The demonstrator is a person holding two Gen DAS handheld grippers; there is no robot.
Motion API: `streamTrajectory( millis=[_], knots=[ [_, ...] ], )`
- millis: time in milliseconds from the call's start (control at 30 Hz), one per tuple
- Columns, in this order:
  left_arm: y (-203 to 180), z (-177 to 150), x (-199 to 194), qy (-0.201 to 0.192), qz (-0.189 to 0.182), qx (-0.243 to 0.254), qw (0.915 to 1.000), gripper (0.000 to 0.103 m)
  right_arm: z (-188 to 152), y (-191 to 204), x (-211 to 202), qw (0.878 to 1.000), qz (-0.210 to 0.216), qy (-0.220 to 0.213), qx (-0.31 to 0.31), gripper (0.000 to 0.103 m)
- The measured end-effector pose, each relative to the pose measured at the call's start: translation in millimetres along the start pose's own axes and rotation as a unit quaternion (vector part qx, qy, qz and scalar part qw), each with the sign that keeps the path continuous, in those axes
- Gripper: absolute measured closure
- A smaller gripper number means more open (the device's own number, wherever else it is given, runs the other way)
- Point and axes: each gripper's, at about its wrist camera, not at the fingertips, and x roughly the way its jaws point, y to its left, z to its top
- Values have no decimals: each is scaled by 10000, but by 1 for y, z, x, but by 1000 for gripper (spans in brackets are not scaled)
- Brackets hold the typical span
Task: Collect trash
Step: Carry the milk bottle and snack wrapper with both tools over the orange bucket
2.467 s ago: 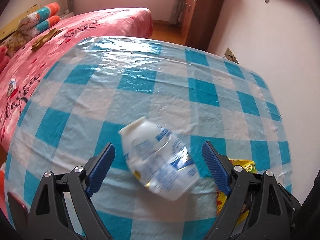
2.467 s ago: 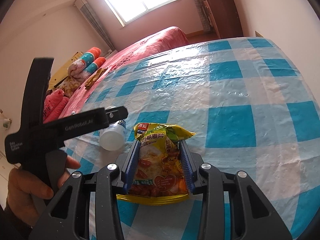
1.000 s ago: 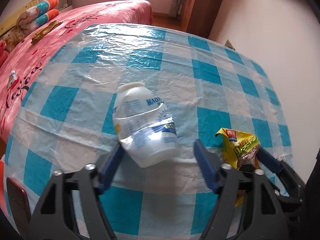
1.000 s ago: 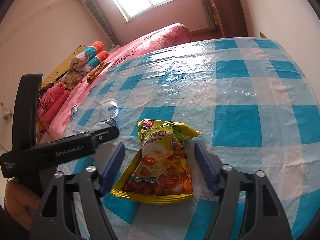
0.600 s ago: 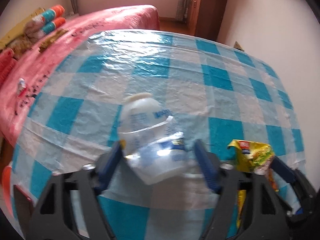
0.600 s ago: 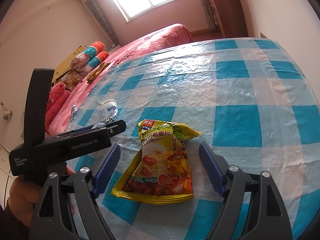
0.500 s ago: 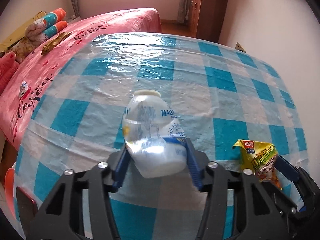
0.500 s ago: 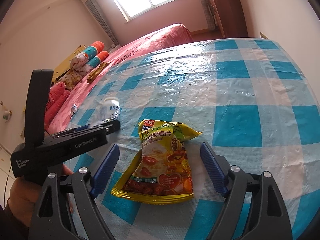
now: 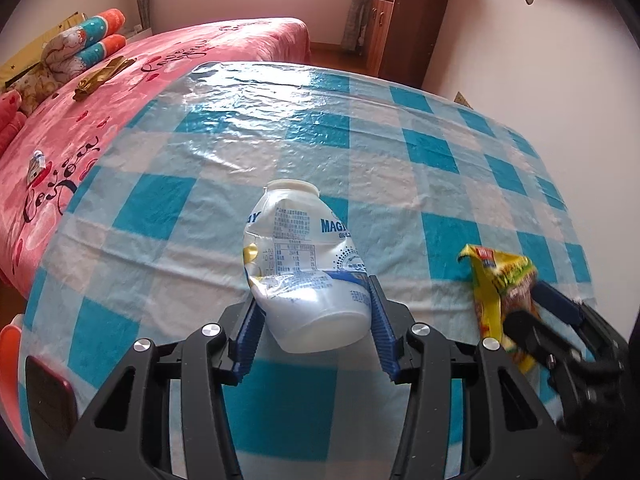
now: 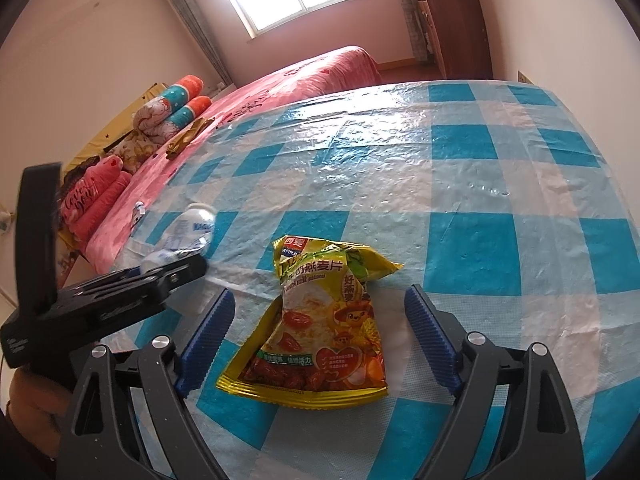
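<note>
The left tongs [image 9: 314, 330] are clamping the crushed bottle [image 9: 306, 270] near its base for lifting; the right tongs [image 10: 320, 336] are straddling the snack packet [image 10: 320, 326], spread wide, on the counter [image 10: 500, 184].

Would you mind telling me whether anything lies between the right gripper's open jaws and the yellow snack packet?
Nothing visible does. The right gripper is open with the yellow snack packet lying flat on the checked tablecloth between its jaws. The left gripper, shut on the crushed bottle, sits off to the side.

each wrist camera looks forward along its fingers, low over the checkered tablecloth [image 9: 256, 160]. both views share the white bottle [image 9: 304, 264] and yellow snack bag [image 10: 320, 320].
</note>
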Motion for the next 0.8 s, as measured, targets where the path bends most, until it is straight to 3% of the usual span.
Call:
streamTrajectory(
  millis=[300, 533, 667, 800],
  knots=[
    [18, -19, -32, -116, -340, 46, 9993, 53, -3, 21, 5, 9977, -579, 109, -346, 24],
    [37, -35, -61, -199, -519, 115, 9984, 53, -8, 28, 6, 9941, -945, 128, -507, 38],
    [50, -43, -78, -281, -546, 136, 9980, 53, -12, 34, 6, 9923, -1042, 123, -655, 51],
    [64, -51, -91, -360, -637, 89, 9973, 53, -15, 39, 5, 9903, -1175, 95, -739, 53]
  ],
)
